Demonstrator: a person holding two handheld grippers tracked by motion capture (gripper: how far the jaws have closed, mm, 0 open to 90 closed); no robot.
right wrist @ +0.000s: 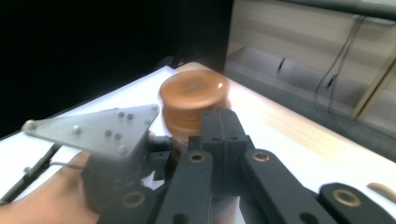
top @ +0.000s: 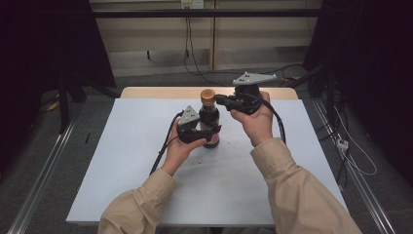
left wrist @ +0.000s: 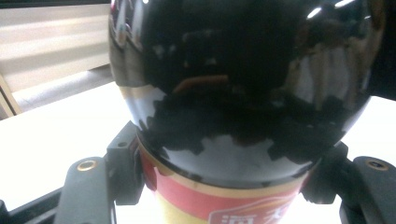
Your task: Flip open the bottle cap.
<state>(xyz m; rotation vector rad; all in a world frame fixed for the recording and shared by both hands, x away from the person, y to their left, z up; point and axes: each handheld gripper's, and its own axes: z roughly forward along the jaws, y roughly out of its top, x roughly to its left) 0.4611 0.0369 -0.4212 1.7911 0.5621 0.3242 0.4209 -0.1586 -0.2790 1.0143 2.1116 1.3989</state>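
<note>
Standing upright near the middle of the white table top (top: pixel 122 161) is a dark glass bottle (top: pixel 210 119) with a red and yellow label and a brown cap (top: pixel 208 94). The left gripper (top: pixel 209 132) grips the bottle's body low down, just above the label: in the left gripper view the two black jaws press against the glass on either side, and the dark rounded shoulder of the bottle (left wrist: pixel 238 74) rises above them. The right gripper (top: pixel 220 100) reaches in level from the right at cap height. In the right gripper view its jaws are drawn tight together, their tips lying against the near side of the cap (right wrist: pixel 194 100) or the neck just under it; whether they pinch anything there cannot be told, because the jaws themselves hide the contact. As a judgement of progress, the work in hand looks like uncapping a steadied bottle. Bracing is done, since the bottle is held firmly and stands on its base. The cap is still seated on the neck and no gap shows under it, so loosening and lifting it off remain to be done.
</note>
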